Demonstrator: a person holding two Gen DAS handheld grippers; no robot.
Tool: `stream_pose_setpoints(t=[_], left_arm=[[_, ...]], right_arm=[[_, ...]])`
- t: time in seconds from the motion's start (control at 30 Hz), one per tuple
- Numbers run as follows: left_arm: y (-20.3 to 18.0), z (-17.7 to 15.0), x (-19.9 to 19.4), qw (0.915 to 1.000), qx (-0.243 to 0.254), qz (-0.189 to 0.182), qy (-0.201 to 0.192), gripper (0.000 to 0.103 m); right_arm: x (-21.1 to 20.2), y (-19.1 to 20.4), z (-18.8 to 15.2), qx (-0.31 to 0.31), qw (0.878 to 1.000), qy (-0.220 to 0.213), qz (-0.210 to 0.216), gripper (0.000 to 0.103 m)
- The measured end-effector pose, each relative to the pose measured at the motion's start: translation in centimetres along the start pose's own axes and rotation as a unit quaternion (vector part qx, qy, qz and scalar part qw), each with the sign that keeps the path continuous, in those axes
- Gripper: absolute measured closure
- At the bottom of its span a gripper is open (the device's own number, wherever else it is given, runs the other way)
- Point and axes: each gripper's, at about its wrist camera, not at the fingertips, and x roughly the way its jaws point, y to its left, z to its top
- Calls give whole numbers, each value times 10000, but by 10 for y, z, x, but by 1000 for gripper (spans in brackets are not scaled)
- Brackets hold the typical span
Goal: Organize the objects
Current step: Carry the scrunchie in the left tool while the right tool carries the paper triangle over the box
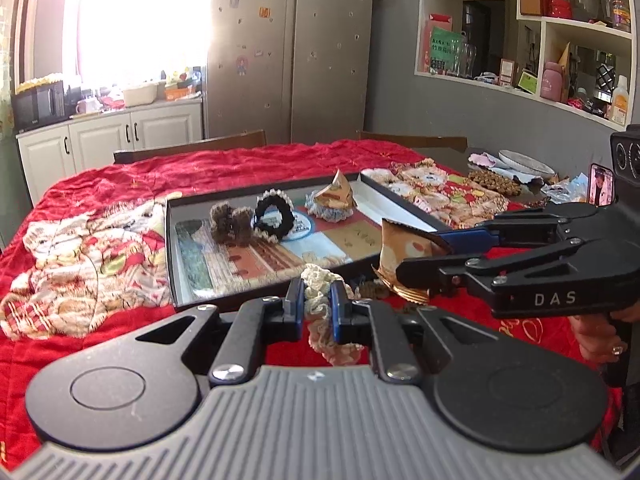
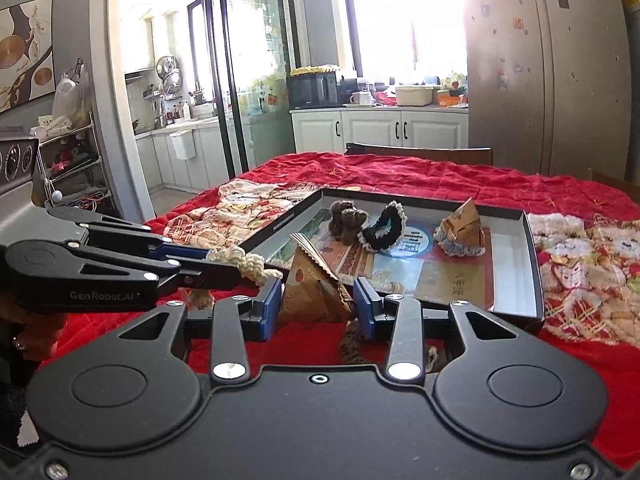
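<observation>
My left gripper (image 1: pixel 316 312) is shut on a cream crocheted scrunchie (image 1: pixel 320 300), held just in front of the black shallow box (image 1: pixel 172 264); it also shows in the right wrist view (image 2: pixel 244 262). My right gripper (image 2: pixel 316 300) is shut on a brown-gold triangular snack packet (image 2: pixel 312 284), which also shows in the left wrist view (image 1: pixel 404 252). Inside the box lie a brown fuzzy scrunchie (image 1: pixel 230 222), a black scrunchie (image 1: pixel 274 218) and another triangular packet on a blue scrunchie (image 1: pixel 334 198). A brown scrunchie (image 2: pixel 354 344) lies on the cloth under my right gripper.
The table wears a red cloth (image 1: pixel 224 168) with patterned towels at left (image 1: pixel 92 256) and right (image 1: pixel 444 192). The box lid (image 1: pixel 400 204) lies right of the box. A phone (image 1: pixel 601 189) and a plate (image 1: pixel 524 162) stand at far right. Chairs (image 1: pixel 192 146) sit behind the table.
</observation>
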Motion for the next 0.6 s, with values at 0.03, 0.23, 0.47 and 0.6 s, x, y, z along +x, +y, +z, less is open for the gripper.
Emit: stream_pose_setpoints(t=[0.03, 0.23, 0.47, 0.6], left_arm=[[0, 2, 0, 10000, 8, 13, -16, 87], [4, 13, 3, 9999, 3, 100, -131, 87], [18, 29, 14, 9991, -116, 307, -258, 87], [26, 38, 26, 9985, -207, 403, -298, 87]], right_arm=[[0, 0, 1, -15, 10000, -11, -5, 65], [2, -2, 11, -86, 9999, -73, -70, 66], [15, -11, 27, -143, 9996, -123, -232, 66], [27, -18, 37, -156, 9988, -169, -421, 66]])
